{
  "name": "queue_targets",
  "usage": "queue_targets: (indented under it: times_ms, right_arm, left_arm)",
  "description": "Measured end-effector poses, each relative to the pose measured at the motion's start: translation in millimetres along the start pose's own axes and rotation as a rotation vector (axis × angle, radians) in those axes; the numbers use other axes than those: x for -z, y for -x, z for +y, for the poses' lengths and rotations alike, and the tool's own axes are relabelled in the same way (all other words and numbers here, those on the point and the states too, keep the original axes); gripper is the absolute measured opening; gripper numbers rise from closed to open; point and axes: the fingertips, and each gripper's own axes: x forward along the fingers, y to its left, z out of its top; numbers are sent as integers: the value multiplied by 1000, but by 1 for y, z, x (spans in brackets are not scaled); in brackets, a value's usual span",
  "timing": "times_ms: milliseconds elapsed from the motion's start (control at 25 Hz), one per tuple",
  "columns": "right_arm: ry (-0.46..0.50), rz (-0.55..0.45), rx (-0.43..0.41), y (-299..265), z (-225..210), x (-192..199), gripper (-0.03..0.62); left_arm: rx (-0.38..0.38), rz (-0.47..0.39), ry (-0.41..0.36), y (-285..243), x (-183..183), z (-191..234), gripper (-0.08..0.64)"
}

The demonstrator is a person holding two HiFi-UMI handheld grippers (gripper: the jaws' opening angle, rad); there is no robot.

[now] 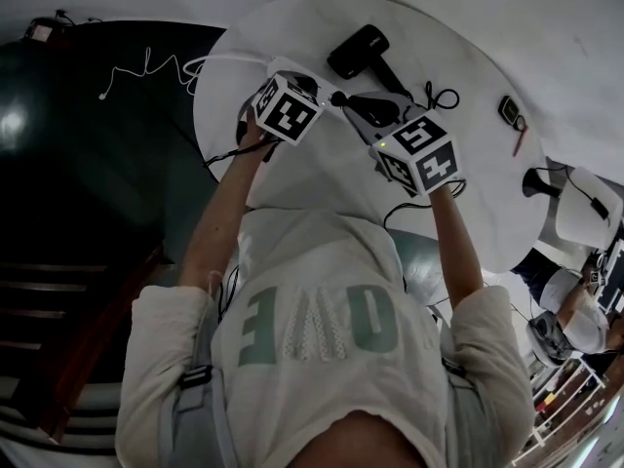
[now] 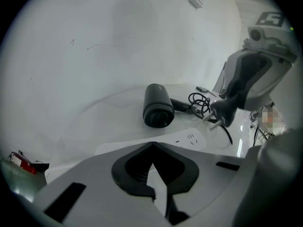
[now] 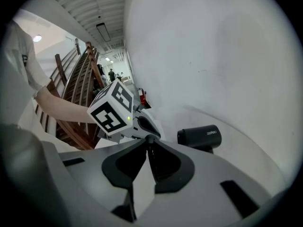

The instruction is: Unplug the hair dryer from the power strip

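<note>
1. Hair dryer (image 1: 359, 50): black, lying on its side on the far half of the surface, beyond both tools. The barrel's long axis lies level with the surface. Its open mouth is turned toward the left tool. The handle juts out sideways toward the coiled cord.
2. Plug (image 2: 221, 111): black, prongs bare. It is held in the air above the power strip, clear of the sockets.
3. Cord (image 2: 199, 100): black, in a loose coil on the surface just beside the dryer's handle.
4. Power strip (image 2: 189, 138): white, flat on the surface between the hair dryer and the left tool, socket holes showing.
5. Right tool (image 3: 149, 140): its 2 jaws are clamped on the plug, as the left gripper view shows. In its own view the jaws meet at the tips.
6. Left tool (image 2: 151, 145): its 2 jaws are drawn together with nothing seen between them. The tips sit just over the near end of the power strip.
7. Surface (image 1: 487, 193): round and white. A small dark device (image 1: 509, 111) and a red pen (image 1: 520, 142) lie toward its right edge, well apart from the dryer.
8. Room:
   - A plain white wall (image 2: 118, 41) stands behind the surface.
   - A dark floor (image 1: 78, 164) lies to the left, with a thin white cable (image 1: 146, 66) trailing over it.
   - A wooden stair railing (image 3: 78, 79) shows in the right gripper view.
   - A red fire extinguisher (image 2: 19, 160) sits low by the wall.
   - Another person (image 1: 575, 310) is at the head view's lower right.
</note>
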Motion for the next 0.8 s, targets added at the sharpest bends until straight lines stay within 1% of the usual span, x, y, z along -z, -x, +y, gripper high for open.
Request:
queue_targets:
  times_ms: [240, 400, 560, 800]
  right_arm:
    - [-26, -30, -1, -11, 14, 23, 52]
    - [-40, -32, -17, -22, 20, 37, 52]
    - [-36, -44, -27, -32, 27, 52, 52]
    - [-54, -2, -69, -49, 40, 84, 52]
  left_arm:
    - [2, -19, 71, 0, 1, 3, 9]
    - [4, -14, 64, 1, 0, 4, 9]
    - [16, -26, 79, 2, -2, 2, 9]
    - [2, -24, 75, 1, 0, 2, 9]
